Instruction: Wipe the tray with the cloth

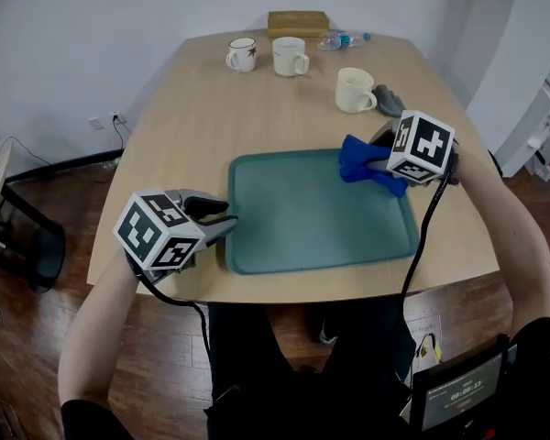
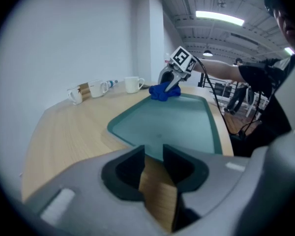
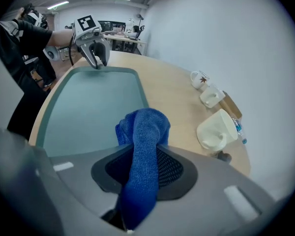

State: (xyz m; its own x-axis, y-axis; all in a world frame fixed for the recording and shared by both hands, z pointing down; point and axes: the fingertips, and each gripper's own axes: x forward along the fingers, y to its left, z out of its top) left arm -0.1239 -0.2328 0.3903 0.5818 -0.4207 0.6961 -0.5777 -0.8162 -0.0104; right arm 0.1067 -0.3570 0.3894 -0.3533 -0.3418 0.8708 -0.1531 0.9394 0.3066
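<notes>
A teal tray (image 1: 312,218) lies on the wooden table near its front edge. My right gripper (image 1: 371,165) is over the tray's far right corner, shut on a blue cloth (image 1: 362,163). In the right gripper view the cloth (image 3: 142,132) is bunched between the jaws and hangs onto the tray (image 3: 88,107). My left gripper (image 1: 227,223) sits at the tray's near left corner, its jaws closed on the rim. In the left gripper view the tray (image 2: 177,127) rim meets the jaw tips, with bare table showing in the narrow gap, and the cloth (image 2: 163,91) lies at the far end.
Two mugs (image 1: 242,55) (image 1: 290,56), a cardboard box (image 1: 298,22) and a plastic bottle (image 1: 341,39) stand at the table's back edge. A third mug (image 1: 355,90) and a grey object (image 1: 390,99) sit just behind the tray's far right corner.
</notes>
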